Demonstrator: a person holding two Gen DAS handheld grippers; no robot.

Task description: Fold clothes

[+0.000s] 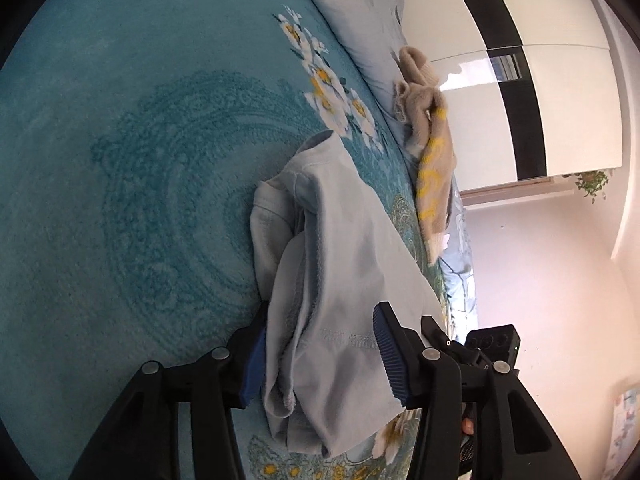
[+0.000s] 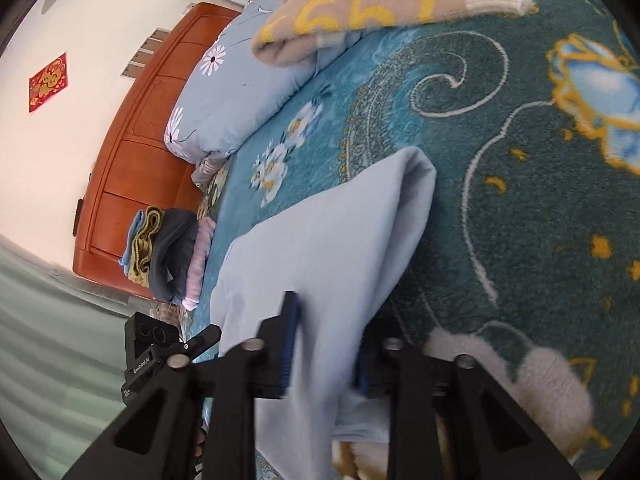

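- The pale blue shirt is a thin, soft cotton garment, bunched and partly folded over itself, with a stitched hem showing near my left tool.
- It hangs lifted off the bed at my end and drapes down onto the teal blanket at the far end; one rounded corner sticks out to the right in my right view.
- The beige sweater is fuzzy, with yellow lettering and a white ribbed cuff. It lies crumpled, partly on the pale blue pillow, beyond the shirt.
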